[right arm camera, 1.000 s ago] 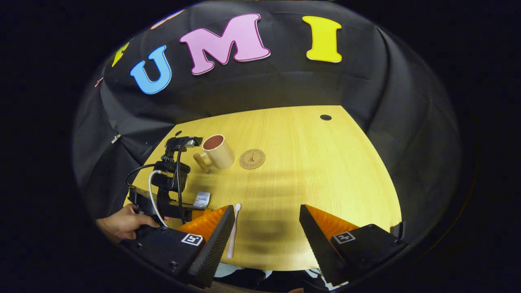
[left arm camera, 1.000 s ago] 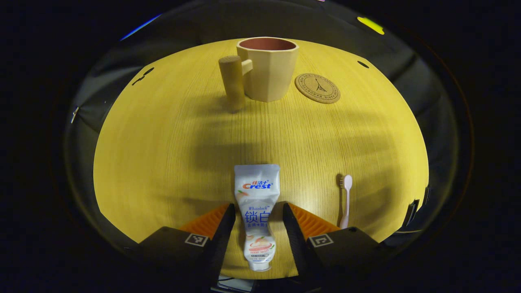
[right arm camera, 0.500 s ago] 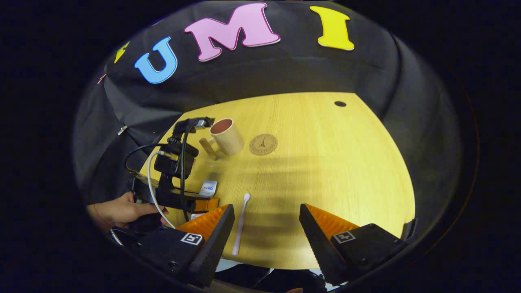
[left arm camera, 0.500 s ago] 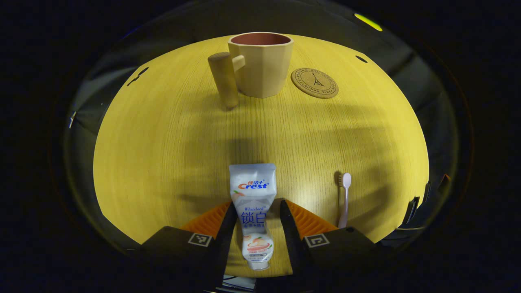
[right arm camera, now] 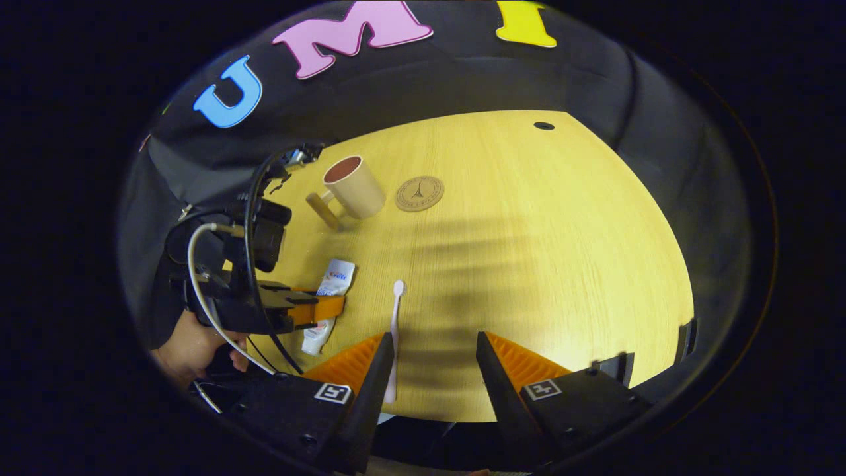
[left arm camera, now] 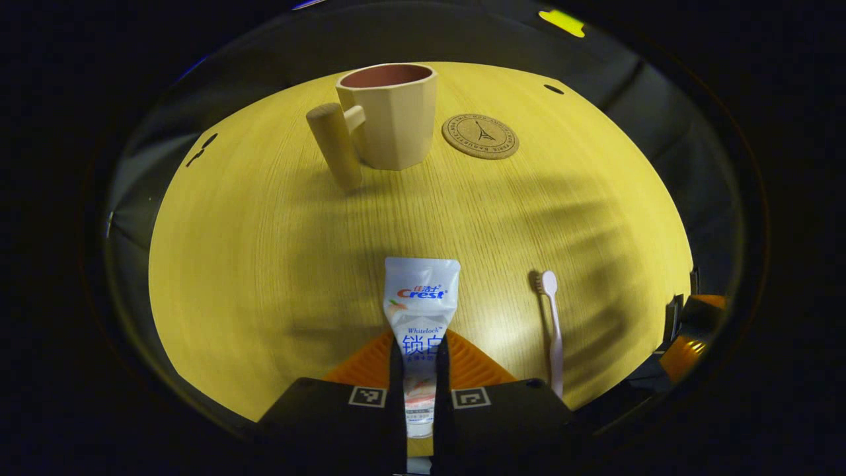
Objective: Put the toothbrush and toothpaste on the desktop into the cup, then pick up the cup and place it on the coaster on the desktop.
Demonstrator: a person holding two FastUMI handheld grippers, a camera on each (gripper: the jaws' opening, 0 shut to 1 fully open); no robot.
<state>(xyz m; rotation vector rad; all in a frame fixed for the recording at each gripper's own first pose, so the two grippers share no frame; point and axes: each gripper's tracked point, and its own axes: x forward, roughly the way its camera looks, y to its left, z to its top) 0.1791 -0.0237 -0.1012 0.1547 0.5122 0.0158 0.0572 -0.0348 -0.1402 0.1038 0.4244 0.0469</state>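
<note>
Left claw clamped on toothpaste near front table edge | right claw spread, holding nothing, toothbrush beside its left finger | cup, coaster far side, open table between

The pale wooden desktop carries four things — a beige cup with a peg handle, upright at the far side, a round cork coaster just beside it, and nearer, the toothpaste and the toothbrush, side by side but apart.

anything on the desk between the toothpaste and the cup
No: bare desk lies between the toothpaste and the cup, seen in the left gripper view.
</note>
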